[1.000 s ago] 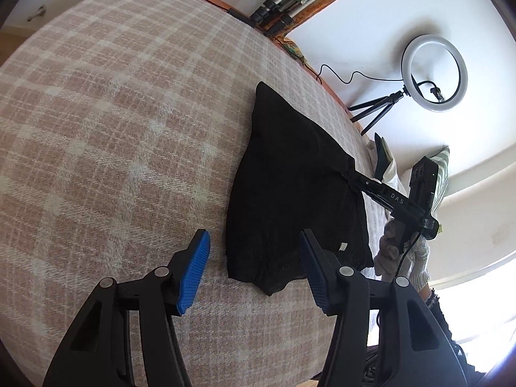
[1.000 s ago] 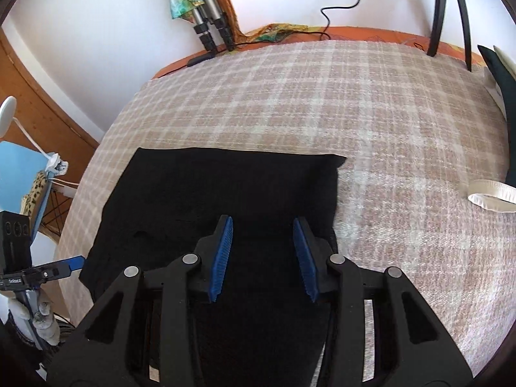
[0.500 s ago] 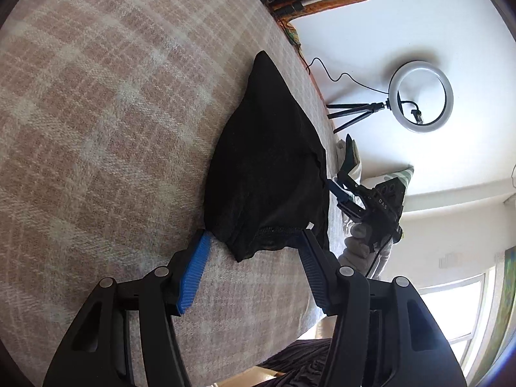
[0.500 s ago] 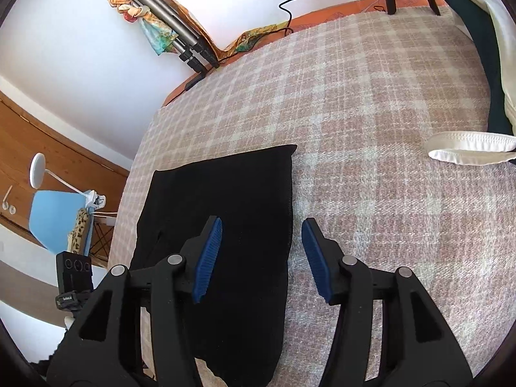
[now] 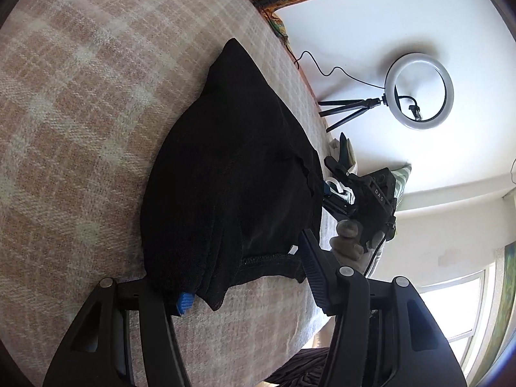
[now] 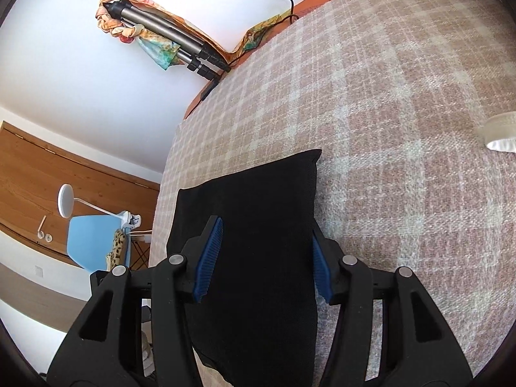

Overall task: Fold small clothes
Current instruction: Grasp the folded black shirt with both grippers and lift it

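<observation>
**Both grippers close in on the black garment**

The black knitted garment (image 5: 232, 174) lies flat on the pink-and-cream checked woven blanket (image 5: 80, 103). Half a second ago its near hem lay ahead of the left gripper (image 5: 245, 277); now that hem drapes over the left blue pad, jaws spread wide. The right gripper (image 6: 264, 258), which earlier straddled the cloth's right edge, now sits further over the garment (image 6: 258, 213), jaws apart with cloth between them. A white ring light on a black tripod (image 5: 419, 92) stands beyond the blanket.
</observation>
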Tool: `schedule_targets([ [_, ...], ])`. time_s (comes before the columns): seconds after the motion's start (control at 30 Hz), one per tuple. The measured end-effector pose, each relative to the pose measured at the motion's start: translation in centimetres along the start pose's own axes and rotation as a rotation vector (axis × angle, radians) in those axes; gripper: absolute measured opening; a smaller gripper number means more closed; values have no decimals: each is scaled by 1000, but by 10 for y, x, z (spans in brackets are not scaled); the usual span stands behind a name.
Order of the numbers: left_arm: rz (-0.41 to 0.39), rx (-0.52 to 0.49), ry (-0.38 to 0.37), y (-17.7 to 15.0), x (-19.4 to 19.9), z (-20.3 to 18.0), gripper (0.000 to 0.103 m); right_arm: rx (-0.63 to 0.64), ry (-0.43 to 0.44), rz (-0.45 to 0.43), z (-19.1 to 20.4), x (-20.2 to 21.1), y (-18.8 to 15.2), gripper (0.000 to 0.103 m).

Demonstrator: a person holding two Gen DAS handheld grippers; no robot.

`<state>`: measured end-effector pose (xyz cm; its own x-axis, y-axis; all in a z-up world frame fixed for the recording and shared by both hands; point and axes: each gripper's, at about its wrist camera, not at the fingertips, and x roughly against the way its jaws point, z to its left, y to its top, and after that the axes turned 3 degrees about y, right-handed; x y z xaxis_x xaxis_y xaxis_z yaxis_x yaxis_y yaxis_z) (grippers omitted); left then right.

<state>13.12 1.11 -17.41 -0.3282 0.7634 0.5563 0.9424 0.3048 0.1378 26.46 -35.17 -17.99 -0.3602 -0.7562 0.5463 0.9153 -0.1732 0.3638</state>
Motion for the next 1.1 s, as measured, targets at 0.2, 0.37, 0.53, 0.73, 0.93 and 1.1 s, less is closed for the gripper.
schedule_targets([
  [0.2, -5, -24, 13, 6, -13, -8, 52, 2, 14, 4, 5, -13, 8, 54],
  [0.37, -4, -59, 53, 10, -23, -12, 30, 20, 1, 3, 11, -21, 13, 52],
  [0.53, -10, -64, 99, 12, -26, -8, 11, 43, -53, 22, 14, -30, 13, 15],
  [0.73, -54, -200, 143, 7, -19, -33, 6, 158, -136, -12, 47, -23, 10, 10],
  [0.93, -90, -276, 130, 6, -11, -59, 5, 239, -175, -39, 83, -12, 7, 9],
  [1.1, -83, -321, 112, 4, -14, -77, 5, 283, -185, -55, 100, -1, 8, 9],
])
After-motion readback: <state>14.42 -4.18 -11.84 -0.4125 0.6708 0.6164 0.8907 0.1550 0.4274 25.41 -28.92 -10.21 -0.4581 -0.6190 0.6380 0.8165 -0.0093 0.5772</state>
